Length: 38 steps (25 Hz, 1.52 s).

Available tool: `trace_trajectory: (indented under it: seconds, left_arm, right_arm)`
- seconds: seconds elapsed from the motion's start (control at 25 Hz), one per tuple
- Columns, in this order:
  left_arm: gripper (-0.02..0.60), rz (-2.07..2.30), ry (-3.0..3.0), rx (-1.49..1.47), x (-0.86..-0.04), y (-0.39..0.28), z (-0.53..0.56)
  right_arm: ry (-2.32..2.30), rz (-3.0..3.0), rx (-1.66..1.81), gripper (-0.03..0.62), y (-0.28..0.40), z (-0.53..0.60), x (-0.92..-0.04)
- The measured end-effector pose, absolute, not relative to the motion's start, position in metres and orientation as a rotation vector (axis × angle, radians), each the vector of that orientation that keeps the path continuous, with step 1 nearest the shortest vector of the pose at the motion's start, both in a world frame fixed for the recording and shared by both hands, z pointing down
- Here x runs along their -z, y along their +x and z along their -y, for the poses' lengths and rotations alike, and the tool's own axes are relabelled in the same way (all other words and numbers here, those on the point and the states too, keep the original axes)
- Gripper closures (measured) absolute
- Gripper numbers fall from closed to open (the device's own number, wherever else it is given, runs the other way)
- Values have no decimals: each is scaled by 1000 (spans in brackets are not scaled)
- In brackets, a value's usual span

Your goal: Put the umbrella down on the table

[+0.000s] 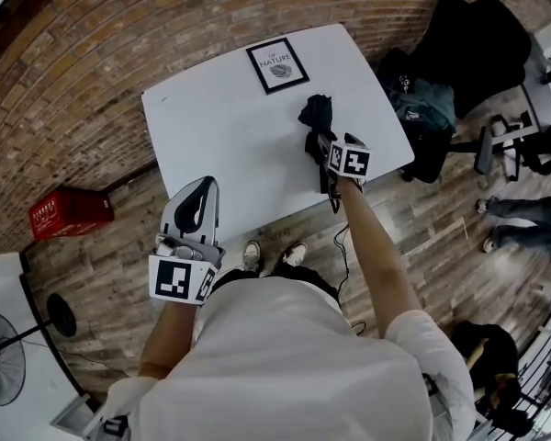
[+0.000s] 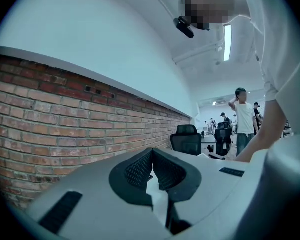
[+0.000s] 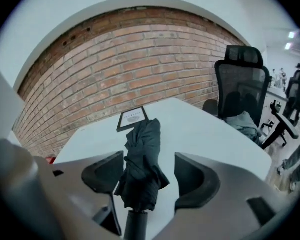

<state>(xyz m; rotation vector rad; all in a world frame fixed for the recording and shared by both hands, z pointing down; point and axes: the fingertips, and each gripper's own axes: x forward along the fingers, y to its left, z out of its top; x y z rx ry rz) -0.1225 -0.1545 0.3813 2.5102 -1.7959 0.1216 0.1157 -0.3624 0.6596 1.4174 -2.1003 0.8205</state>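
Note:
A folded black umbrella (image 1: 317, 118) lies on the white table (image 1: 211, 127), near its right side. In the right gripper view the umbrella (image 3: 142, 159) stretches away from the camera, with its handle stub at the near end. My right gripper (image 1: 323, 150) stands over that handle end, tilted down. Its jaws (image 3: 149, 160) are spread wide on either side of the umbrella, with a clear gap on the right, so they do not press it. My left gripper (image 1: 200, 200) hovers at the table's front edge, away from the umbrella, and its jaws (image 2: 152, 156) meet with nothing between them.
A framed card (image 1: 277, 64) lies at the table's far edge. A black office chair with dark clothes (image 1: 459, 44) stands off the table's right corner. A red crate (image 1: 69, 211) and a fan (image 1: 0, 356) are on the floor to the left. A person's legs (image 1: 523, 219) show at far right.

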Motion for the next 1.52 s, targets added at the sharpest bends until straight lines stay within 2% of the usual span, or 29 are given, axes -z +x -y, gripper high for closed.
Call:
trace_trajectory:
  seconds: [0.04, 0.2, 0.28, 0.36, 0.64, 1.0, 1.52]
  left_arm:
    - [558, 1791, 2521, -107, -380, -122, 157]
    - [558, 1775, 2560, -59, -372, -123, 166]
    - [558, 1772, 2576, -38, -368, -123, 169]
    - [558, 1769, 2591, -20, -364, -123, 171]
    - [558, 1762, 2639, 27, -347, -126, 177]
    - [558, 1753, 2651, 81, -335, -130, 180]
    - [558, 1790, 2641, 88, -333, -137, 167]
  right_arm:
    - [1459, 2111, -823, 285, 127, 361, -649]
    - [1650, 2124, -821, 485, 181, 350, -610]
    - [1741, 2124, -807, 544, 209, 340, -593]
    - [1816, 2131, -788, 572, 234, 329, -575]
    - [2022, 2223, -588, 574, 291, 281, -470]
    - [2171, 2416, -194, 574, 303, 200, -322]
    - [2283, 2385, 135, 574, 303, 105, -255]
